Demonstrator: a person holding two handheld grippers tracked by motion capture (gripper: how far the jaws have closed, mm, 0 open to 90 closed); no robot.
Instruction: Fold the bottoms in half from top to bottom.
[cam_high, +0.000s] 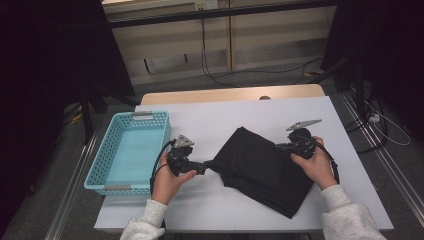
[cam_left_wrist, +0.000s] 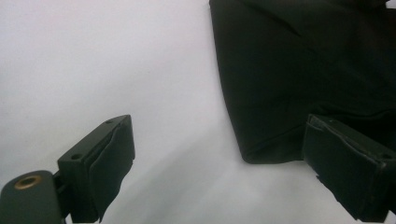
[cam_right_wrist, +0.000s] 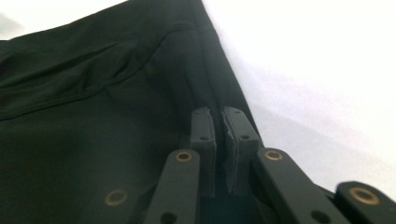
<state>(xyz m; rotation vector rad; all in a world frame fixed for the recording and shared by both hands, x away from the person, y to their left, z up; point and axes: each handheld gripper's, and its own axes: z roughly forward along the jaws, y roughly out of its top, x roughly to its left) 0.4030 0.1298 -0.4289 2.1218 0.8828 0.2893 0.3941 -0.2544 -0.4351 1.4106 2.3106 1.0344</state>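
A folded black cloth (cam_high: 260, 167) lies on the white table (cam_high: 210, 117), right of the middle. My left gripper (cam_high: 207, 165) sits at the cloth's left corner, open. In the left gripper view the left gripper (cam_left_wrist: 219, 128) has the cloth (cam_left_wrist: 299, 70) corner lying on the table between its jaws, close to the right-hand one and not pinched. My right gripper (cam_high: 281, 146) is at the cloth's right edge. In the right gripper view the right gripper (cam_right_wrist: 219, 114) has its jaws closed together on a raised ridge of the cloth (cam_right_wrist: 93, 116).
A light blue plastic basket (cam_high: 100, 167) stands at the table's left edge, close to my left hand. A wooden strip (cam_high: 225, 94) runs along the far edge. Cables lie on the floor beyond the table.
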